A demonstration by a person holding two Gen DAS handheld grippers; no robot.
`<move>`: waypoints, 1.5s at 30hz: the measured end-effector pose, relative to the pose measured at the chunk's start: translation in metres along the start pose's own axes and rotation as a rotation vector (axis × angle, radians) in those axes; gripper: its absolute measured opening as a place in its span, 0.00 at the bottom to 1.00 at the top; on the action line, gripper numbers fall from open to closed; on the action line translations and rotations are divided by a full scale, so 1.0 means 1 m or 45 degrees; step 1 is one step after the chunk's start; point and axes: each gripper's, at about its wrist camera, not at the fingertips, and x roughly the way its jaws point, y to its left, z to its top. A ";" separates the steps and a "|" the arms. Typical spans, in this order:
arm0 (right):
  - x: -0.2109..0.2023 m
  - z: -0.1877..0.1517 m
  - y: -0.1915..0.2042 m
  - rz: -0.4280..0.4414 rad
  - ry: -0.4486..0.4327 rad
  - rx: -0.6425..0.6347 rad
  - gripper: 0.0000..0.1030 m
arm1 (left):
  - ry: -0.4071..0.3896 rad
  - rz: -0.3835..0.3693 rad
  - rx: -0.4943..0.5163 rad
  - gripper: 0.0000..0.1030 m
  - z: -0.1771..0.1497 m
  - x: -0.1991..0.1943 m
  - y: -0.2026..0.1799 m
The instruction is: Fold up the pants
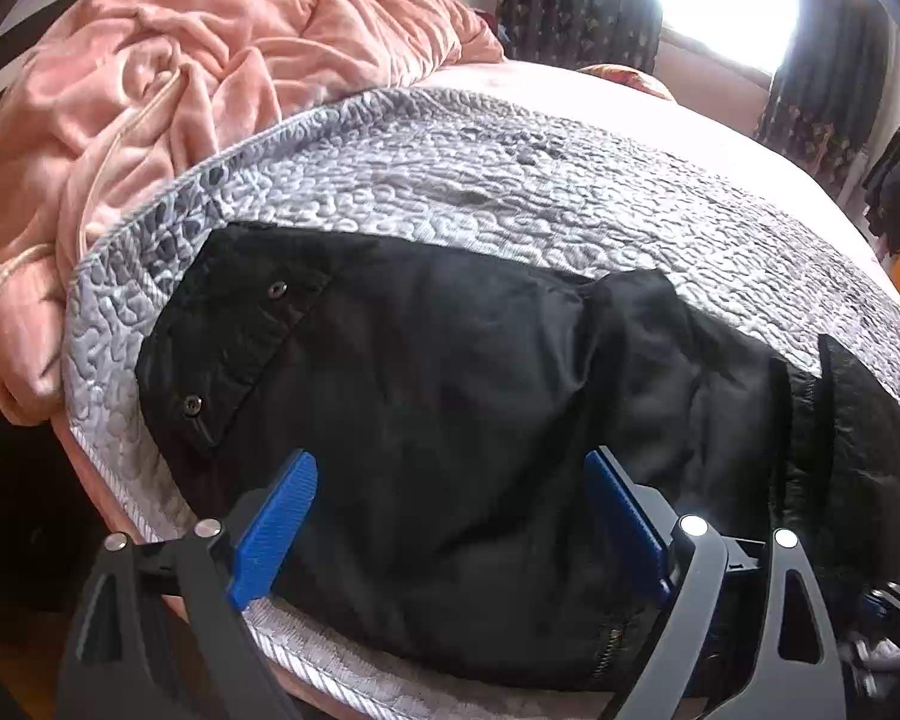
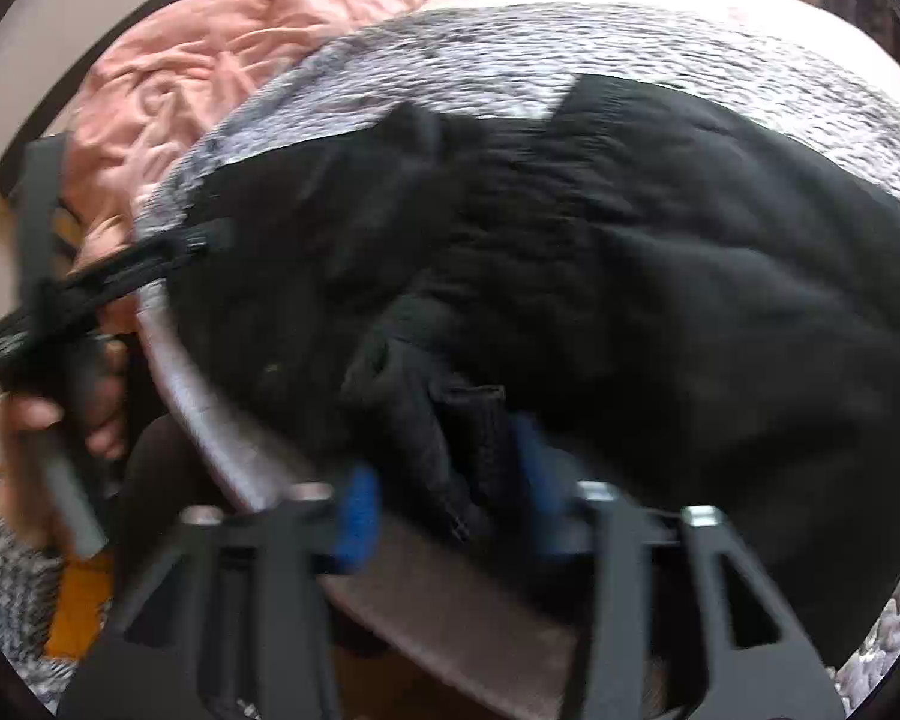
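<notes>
Black pants (image 1: 450,396) lie spread on a grey quilted cover (image 1: 450,180) on the bed, waistband with two buttons at the left. My left gripper (image 1: 450,480) is open, its blue fingers (image 1: 276,528) hovering wide apart over the near edge of the pants, holding nothing. In the blurred right wrist view the pants (image 2: 630,276) fill the middle. My right gripper (image 2: 444,492) has its blue fingers (image 2: 357,516) closed around a bunched fold of the black fabric at the near edge. The left gripper's body and the hand holding it (image 2: 48,324) show at the left.
A crumpled pink blanket (image 1: 168,102) is piled at the bed's far left. A bright window with dark curtains (image 1: 726,6) is behind the bed. The bed's near edge (image 1: 330,672) runs just below the pants. Orange floor (image 2: 84,606) shows below left.
</notes>
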 end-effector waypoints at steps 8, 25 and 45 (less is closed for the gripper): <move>-0.054 -0.014 0.016 -0.051 -0.107 -0.011 0.75 | 0.010 -0.016 -0.044 0.88 -0.001 0.003 0.010; -0.025 -0.008 -0.008 -0.040 -0.045 0.092 0.08 | 0.037 -0.002 -0.057 0.88 -0.005 0.012 0.024; 0.002 -0.001 0.029 0.120 0.081 -0.025 0.43 | 0.056 -0.007 -0.097 0.88 -0.003 0.014 0.030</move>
